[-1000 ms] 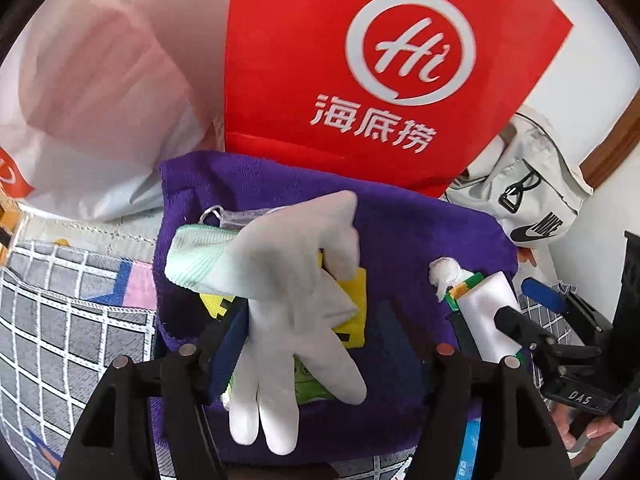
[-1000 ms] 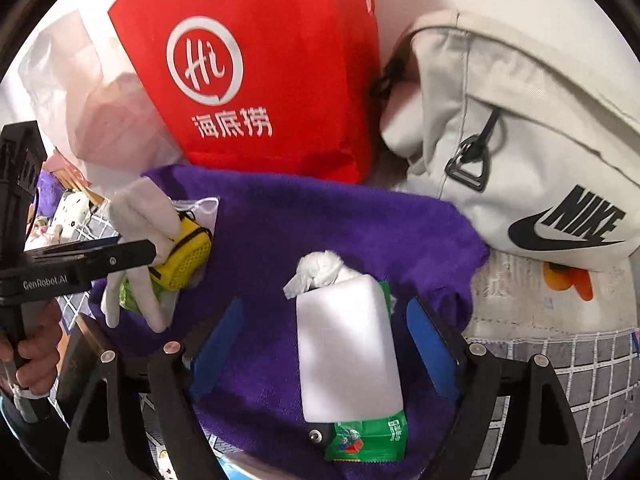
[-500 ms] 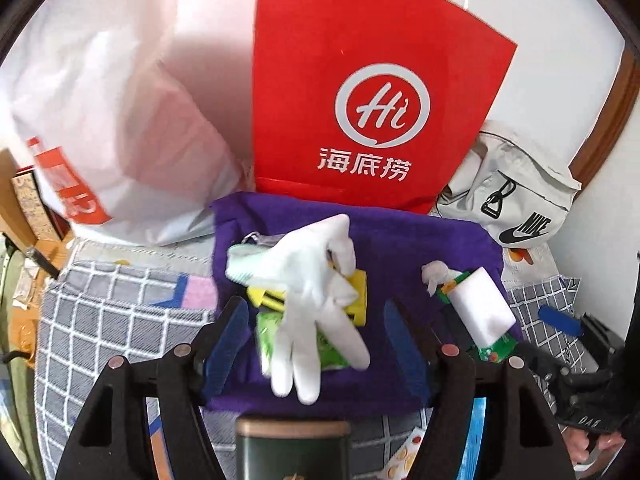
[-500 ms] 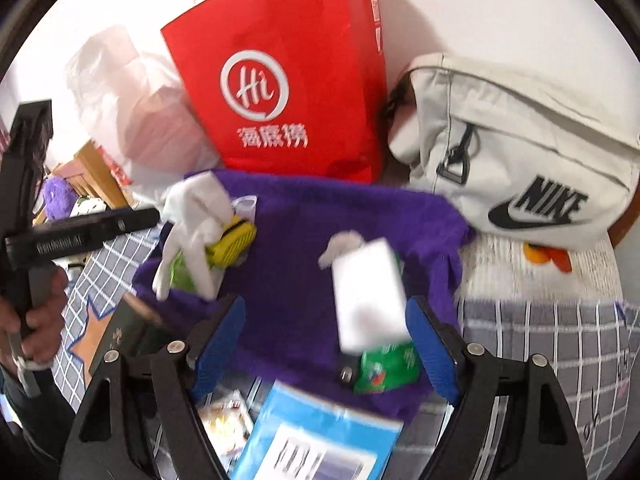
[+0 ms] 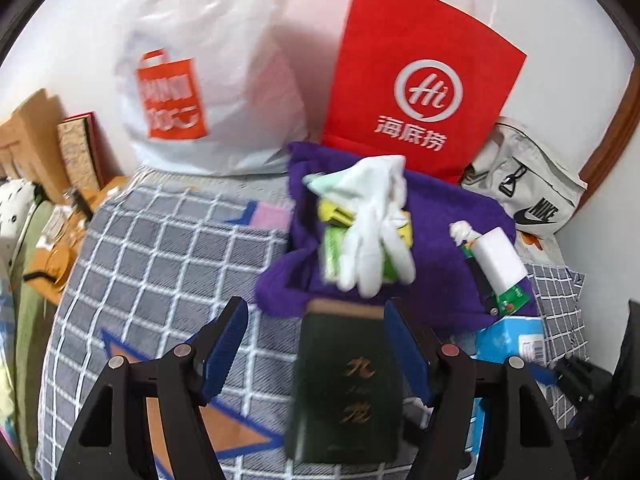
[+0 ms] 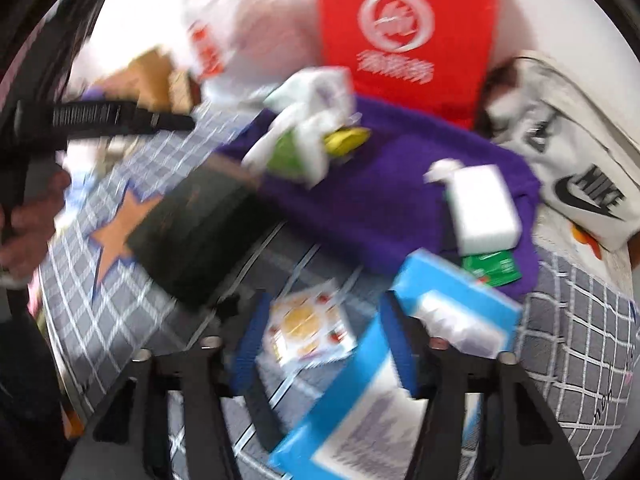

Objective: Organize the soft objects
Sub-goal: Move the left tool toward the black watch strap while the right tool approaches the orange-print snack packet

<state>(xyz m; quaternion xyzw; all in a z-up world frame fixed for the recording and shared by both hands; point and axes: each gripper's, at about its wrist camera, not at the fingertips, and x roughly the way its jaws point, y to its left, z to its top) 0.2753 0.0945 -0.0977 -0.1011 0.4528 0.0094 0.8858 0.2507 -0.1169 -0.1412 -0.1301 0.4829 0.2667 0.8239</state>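
Observation:
A purple towel (image 5: 440,232) lies on the checked bed cover, also in the blurred right wrist view (image 6: 380,184). On it lie a white glove (image 5: 372,220) over yellow and green packets, and a white tissue pack (image 5: 496,256) at its right. Both show in the right wrist view, the glove (image 6: 308,136) and the tissue pack (image 6: 480,208). My left gripper (image 5: 316,344) is open and empty, held back from the towel above a dark green box (image 5: 344,384). My right gripper (image 6: 324,340) is open and empty, above a snack packet (image 6: 308,328) and a blue box (image 6: 400,368).
A red paper bag (image 5: 416,80), a white plastic bag (image 5: 208,92) and a grey Nike bag (image 5: 532,188) stand against the back wall. Books and clutter sit at the far left (image 5: 52,152). The checked cover (image 5: 160,256) stretches left of the towel.
Both grippers have pulled back from the towel, so the glove and tissue pack look smaller and farther. The green box, blue box and snack packet have come into view.

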